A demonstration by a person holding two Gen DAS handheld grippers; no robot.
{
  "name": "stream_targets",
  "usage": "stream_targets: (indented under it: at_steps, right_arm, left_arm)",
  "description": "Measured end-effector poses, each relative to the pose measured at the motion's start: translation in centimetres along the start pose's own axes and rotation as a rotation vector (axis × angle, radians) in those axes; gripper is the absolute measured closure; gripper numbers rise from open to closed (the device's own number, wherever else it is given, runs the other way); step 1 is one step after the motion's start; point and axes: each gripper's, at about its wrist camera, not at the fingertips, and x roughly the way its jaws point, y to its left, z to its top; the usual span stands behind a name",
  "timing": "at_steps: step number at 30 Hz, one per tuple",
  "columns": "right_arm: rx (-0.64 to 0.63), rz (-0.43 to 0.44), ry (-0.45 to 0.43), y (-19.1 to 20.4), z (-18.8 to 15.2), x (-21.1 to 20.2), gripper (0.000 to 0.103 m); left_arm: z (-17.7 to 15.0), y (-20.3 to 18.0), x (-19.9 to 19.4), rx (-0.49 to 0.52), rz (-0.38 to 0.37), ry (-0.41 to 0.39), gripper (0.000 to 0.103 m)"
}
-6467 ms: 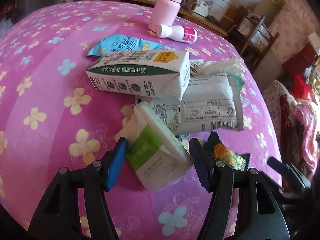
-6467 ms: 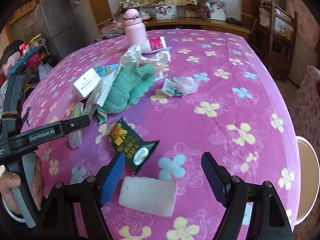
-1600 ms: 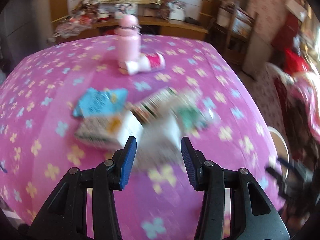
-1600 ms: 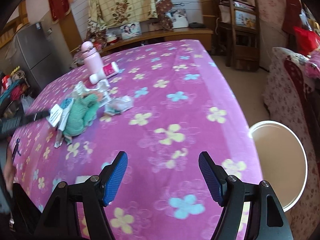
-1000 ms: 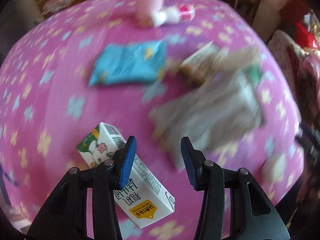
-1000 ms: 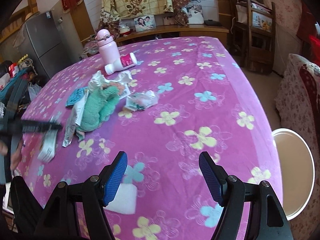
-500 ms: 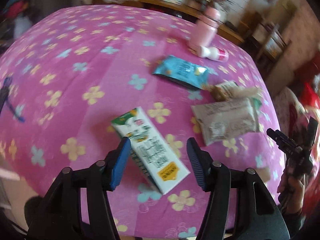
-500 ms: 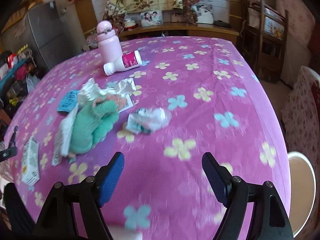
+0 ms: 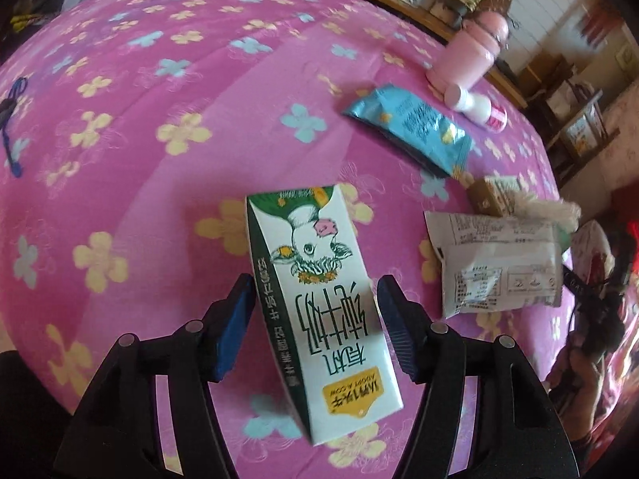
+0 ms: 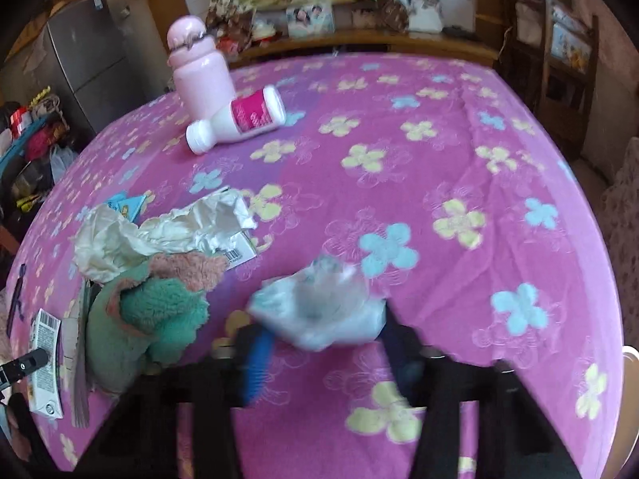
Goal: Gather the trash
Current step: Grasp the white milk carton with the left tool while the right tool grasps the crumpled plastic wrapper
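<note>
A white and green milk carton [image 9: 319,303] lies on the pink flowered tablecloth [image 9: 120,127]. My left gripper [image 9: 315,331] is open, its blue pads on either side of the carton, not touching it. The carton also shows in the right wrist view [image 10: 44,367]. A crumpled clear plastic wrapper [image 10: 319,311] lies on the cloth. My right gripper [image 10: 323,363] is blurred and open, with the wrapper between its fingertips. Other trash: a blue snack bag [image 9: 407,127], a white printed packet [image 9: 499,267], crumpled foil and paper [image 10: 159,235].
A pink flask [image 10: 199,68] stands at the back with a white and pink bottle [image 10: 239,119] lying beside it. A green fluffy cloth [image 10: 147,319] lies left of the wrapper. A small brown box [image 9: 491,195] lies by the packet. Shelves and chairs stand beyond the table.
My left gripper has moved in over the milk carton, which now lies between its pads. My right gripper has moved forward to the plastic wrapper, which now lies between its fingers.
</note>
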Motion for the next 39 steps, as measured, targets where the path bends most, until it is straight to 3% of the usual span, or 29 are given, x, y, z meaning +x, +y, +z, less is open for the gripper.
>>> stream_targets:
  at_steps: [3,6,12,13,14,16,21,22,24,25,32,39]
  right_arm:
    - [0.015,0.028,-0.005,-0.6,-1.1,-1.0,0.085]
    - [0.016,0.033,-0.048,-1.3,-2.7,-3.4,0.087]
    - [0.003,0.027,-0.053,-1.9,-4.4,-6.4,0.086]
    - [0.001,-0.001,-0.053,-1.9,-4.3,-6.5,0.071]
    - [0.002,-0.022,-0.058,-2.0,-4.1,-6.6,0.042]
    - [0.000,-0.027,-0.101,-2.1,-3.7,-6.7,0.021]
    - [-0.033,-0.071,-0.080,-1.6,-1.0,-4.4,0.021]
    - [-0.039,-0.073,-0.057,-1.6,-0.4,-3.1,0.021]
    - [-0.051,-0.084,-0.020,-1.7,0.1,-1.4,0.042]
    - [-0.046,-0.080,0.003,-1.9,0.0,-0.7,0.075]
    - [-0.003,-0.032,-0.082,-3.2,-3.1,-5.6,0.079]
    - [0.024,-0.003,-0.134,-4.3,-7.9,-11.7,0.079]
  left_arm:
    - [-0.3,-1.1,0.2,0.079,0.014,-0.009,0.043]
    - [-0.8,-1.6,0.4,0.106,-0.062,0.027,0.044]
    - [-1.7,-3.4,-1.6,0.192,-0.070,-0.024,0.044]
    - [-1.8,-3.6,-1.6,0.196,-0.072,-0.024,0.044]
    - [-1.9,-3.8,-1.7,0.201,-0.073,-0.024,0.044]
    - [-2.0,-3.9,-2.0,0.207,-0.079,-0.022,0.044]
    - [-2.1,-4.1,-1.8,0.218,-0.084,-0.003,0.044]
    - [-2.3,-4.2,-1.8,0.220,-0.082,0.001,0.044]
    - [-2.4,-4.3,-1.5,0.223,-0.079,0.011,0.044]
    - [-2.5,-4.3,-1.3,0.223,-0.079,0.016,0.044]
    - [-3.4,-5.1,0.4,0.258,-0.044,0.060,0.043]
    - [-5.0,-6.4,-0.4,0.317,-0.047,0.046,0.045]
